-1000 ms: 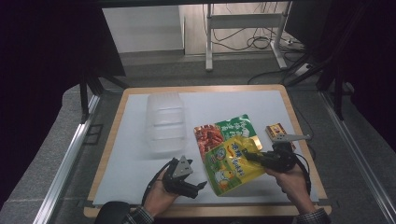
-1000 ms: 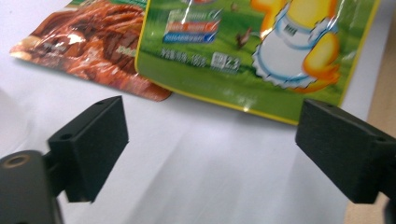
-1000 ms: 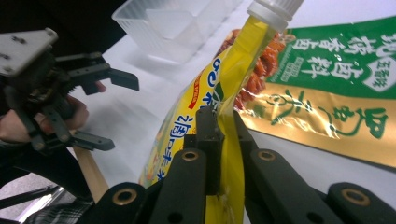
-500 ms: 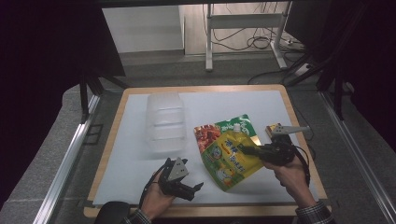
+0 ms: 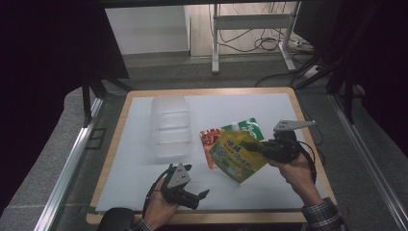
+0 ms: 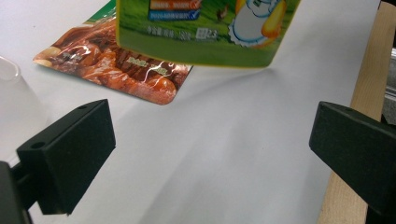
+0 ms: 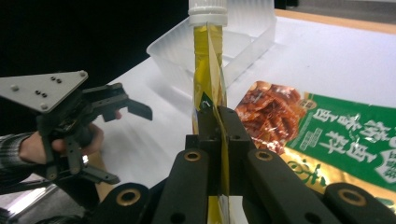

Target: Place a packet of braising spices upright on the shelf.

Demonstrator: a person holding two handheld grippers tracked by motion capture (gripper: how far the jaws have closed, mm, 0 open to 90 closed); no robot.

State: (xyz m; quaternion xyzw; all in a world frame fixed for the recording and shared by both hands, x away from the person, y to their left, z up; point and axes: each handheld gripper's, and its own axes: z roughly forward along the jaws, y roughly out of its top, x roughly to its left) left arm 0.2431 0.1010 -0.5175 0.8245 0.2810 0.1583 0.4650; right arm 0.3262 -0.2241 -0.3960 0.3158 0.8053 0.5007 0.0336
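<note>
Pouch [image 5: 235, 155] clamped edge-on between right tongs [image 5: 246, 145], off table [image 5: 144, 168]

The yellow-green pouch [image 5: 236, 155] has a white screw cap [image 7: 208, 10] and printed labels. It hangs lifted off the tabletop [image 5: 134, 183], tilted, cap toward the far side, pinched at its right edge. It sits right of centre, partly over the flat red-and-green packet [image 5: 226, 132] lying beneath it.

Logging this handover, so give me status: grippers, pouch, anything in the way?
Right gripper shut on yellow spout pouch, lifted off the mat. Left gripper open, holding nothing. Red-green packet lies under the pouch; clear bin stands apart.
</note>
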